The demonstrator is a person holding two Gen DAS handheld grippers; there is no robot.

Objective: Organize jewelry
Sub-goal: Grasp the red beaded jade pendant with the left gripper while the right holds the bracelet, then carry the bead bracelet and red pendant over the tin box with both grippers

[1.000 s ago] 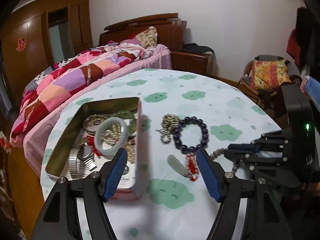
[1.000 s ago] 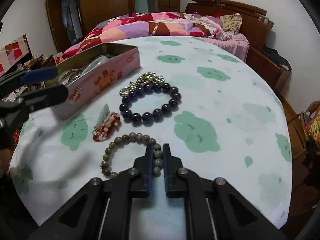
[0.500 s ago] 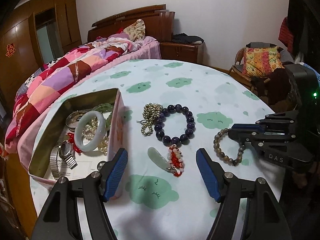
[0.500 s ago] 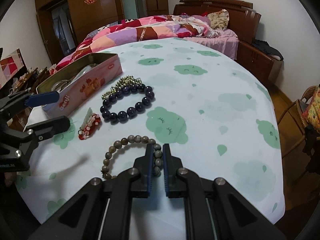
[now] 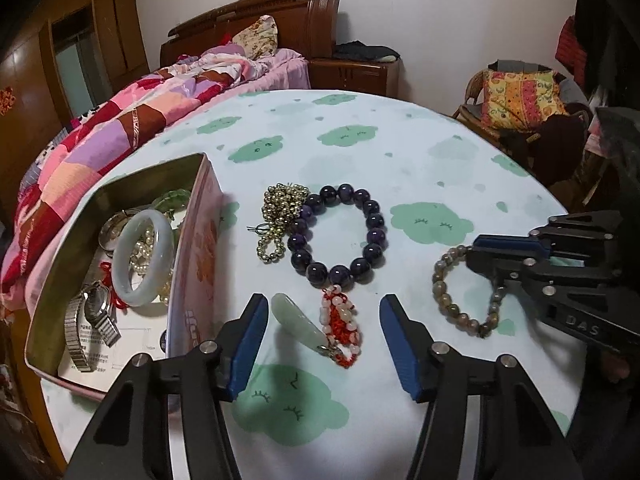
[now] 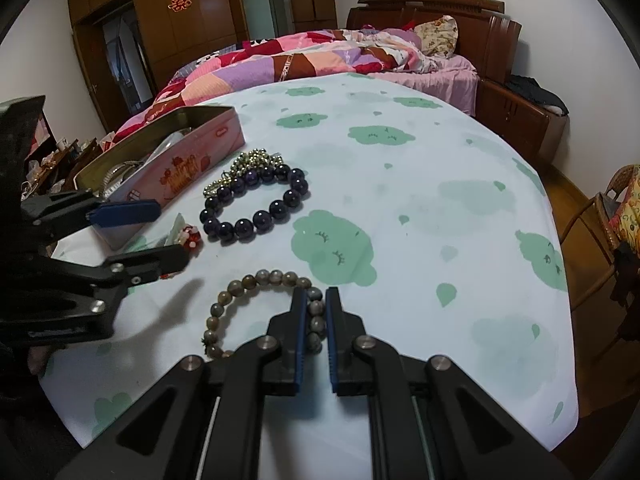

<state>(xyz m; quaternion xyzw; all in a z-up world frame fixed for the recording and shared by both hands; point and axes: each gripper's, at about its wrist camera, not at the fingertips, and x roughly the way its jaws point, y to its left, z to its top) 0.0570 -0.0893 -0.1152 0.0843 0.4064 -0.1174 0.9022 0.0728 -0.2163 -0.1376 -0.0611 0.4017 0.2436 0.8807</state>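
Jade pendant (image 5: pixel 298 320) with red-and-white beaded cord (image 5: pixel 342 326), flat on the cloud-print tabletop (image 5: pixel 400 152), just right of the pink tin (image 5: pixel 200 248) and near the dark purple bead bracelet (image 5: pixel 340 236). Left tool (image 5: pixel 320 336) straddling pendant and cord, jaws closing, pads not yet touching either. Brown bead bracelet (image 6: pixel 256 308) to the right, clamped at its near side in the right tool (image 6: pixel 316 320), resting on the cloth. Gold bead chain (image 5: pixel 280 216) touching the purple bracelet on its far left. Tin already loaded: pale jade bangle (image 5: pixel 144 256), wristwatch (image 5: pixel 90 316), pearls.

Risks, judged: smooth tapered jade likely to slip from a pinch landing only on the cord; red cord touching the purple bracelet, so possible snagging; left finger close to the tin wall, so possible knocking.
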